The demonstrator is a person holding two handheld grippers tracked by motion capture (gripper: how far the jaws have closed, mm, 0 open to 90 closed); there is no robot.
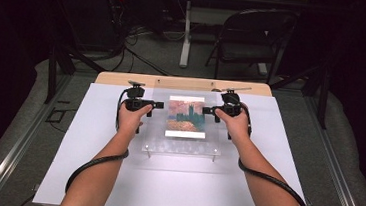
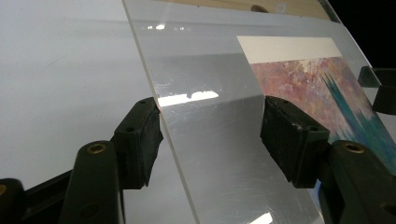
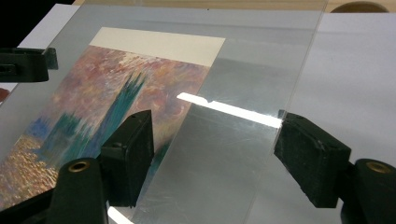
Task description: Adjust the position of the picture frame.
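sheet: clear rectangular acrylic sheet [image 1: 182, 145], glossy, fine scratches, hard glare streaks; sits raised on short clear pegs over the white matte board [image 1: 89, 175] on the bench, mid-bench between both hands
print: rectangular painted print [image 1: 186, 116], pinks, teal and orange, brushy texture, cream band along the far edge; lies under the sheet, roughly centred
left tongs: left tongs [image 2: 210, 126] straddle the sheet's left edge; black blocky rubbery pads [image 2: 140, 135], chipped corners; one pad outside the edge just beside it, the other over the sheet; gap wide, not clamped
right tongs: right tongs [image 3: 215, 154] straddle the sheet's right edge the same way; pads spread, no clamp visible
bench: pale wood top [image 1: 123, 78] showing at the far edge beyond the board
cables: black corrugated hose [image 1: 90, 167] trailing along each forearm
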